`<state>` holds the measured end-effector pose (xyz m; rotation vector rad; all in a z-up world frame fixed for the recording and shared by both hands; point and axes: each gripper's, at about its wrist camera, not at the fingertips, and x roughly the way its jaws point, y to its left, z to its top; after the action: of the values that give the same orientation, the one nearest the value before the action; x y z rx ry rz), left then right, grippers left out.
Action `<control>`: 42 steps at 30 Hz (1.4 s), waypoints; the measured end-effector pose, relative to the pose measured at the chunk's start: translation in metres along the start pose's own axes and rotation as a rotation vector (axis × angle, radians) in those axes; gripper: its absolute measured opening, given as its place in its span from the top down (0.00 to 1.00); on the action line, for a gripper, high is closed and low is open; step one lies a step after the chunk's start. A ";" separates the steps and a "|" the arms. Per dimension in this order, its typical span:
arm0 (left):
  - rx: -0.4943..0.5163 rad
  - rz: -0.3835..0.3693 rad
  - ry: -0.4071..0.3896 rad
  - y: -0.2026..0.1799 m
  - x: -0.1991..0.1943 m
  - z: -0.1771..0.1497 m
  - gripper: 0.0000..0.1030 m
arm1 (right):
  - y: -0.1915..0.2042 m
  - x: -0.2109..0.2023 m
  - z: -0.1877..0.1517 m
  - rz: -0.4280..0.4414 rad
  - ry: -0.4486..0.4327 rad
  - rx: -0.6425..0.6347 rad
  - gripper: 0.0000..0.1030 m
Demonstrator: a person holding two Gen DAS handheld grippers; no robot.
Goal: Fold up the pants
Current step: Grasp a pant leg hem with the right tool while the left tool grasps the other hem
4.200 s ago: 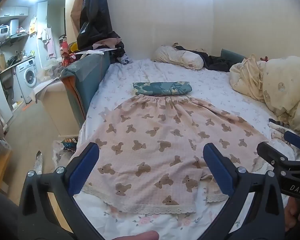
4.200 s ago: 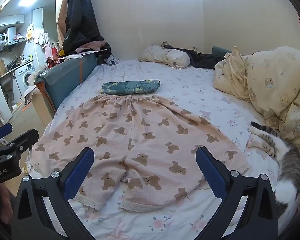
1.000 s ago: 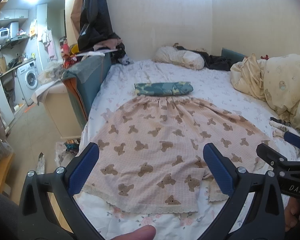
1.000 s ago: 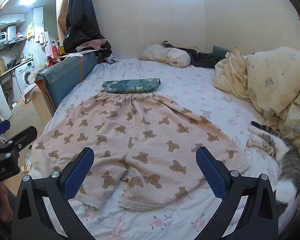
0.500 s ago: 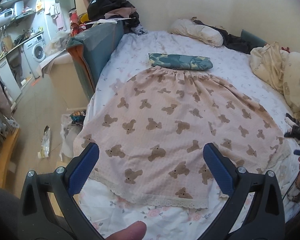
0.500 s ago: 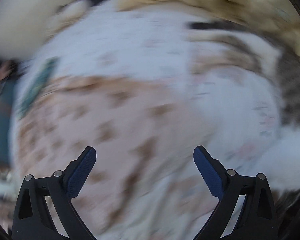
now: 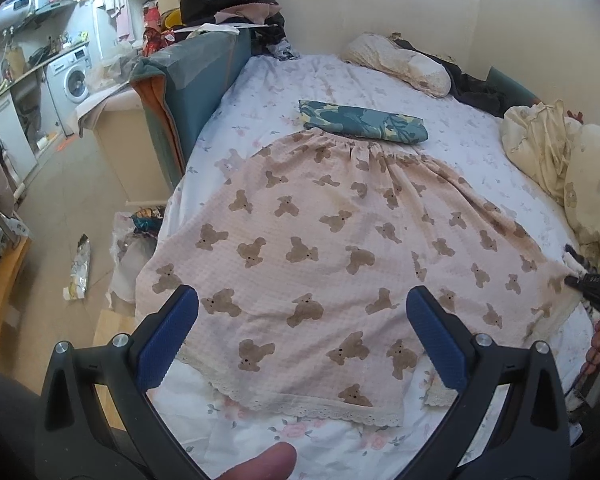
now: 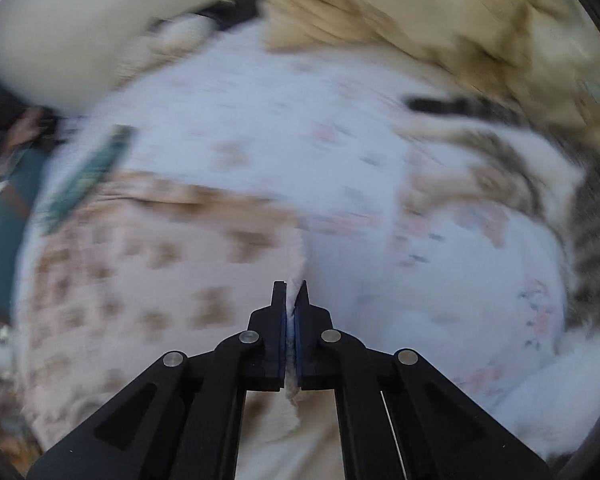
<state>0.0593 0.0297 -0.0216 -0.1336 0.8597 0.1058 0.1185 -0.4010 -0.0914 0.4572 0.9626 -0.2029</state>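
Observation:
Pink pants with brown bear print [image 7: 332, 240] lie spread flat on the bed, waistband at the far end, lace hems near me. My left gripper [image 7: 300, 332] is open and empty, held above the left leg's hem. My right gripper [image 8: 291, 300] is shut on the pants' lace hem edge [image 8: 296, 276] at the right leg; it also shows at the right edge of the left wrist view [image 7: 592, 284]. The right wrist view is motion-blurred, and the pants [image 8: 140, 272] fill its left half.
A folded teal patterned cloth [image 7: 360, 122] lies just beyond the waistband. A tabby cat [image 8: 560, 208] lies on the floral sheet [image 7: 268, 88] to the right. Cream bedding [image 7: 560, 152] is piled at right, a pillow [image 7: 396, 62] at the head. The bed's left edge drops to the floor [image 7: 60, 208].
My right gripper swung down to the right leg's hem and shut on it. My left gripper moved forward and tilted down over the pants, still open.

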 end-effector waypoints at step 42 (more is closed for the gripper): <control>0.532 -0.054 0.425 -0.294 0.333 0.114 0.90 | 0.139 0.067 -0.171 0.288 0.598 -0.450 0.98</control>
<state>0.4035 -0.2293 -0.1789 0.3318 1.2783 -0.2109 0.0797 -0.1963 -0.1900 0.2321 1.4643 0.4313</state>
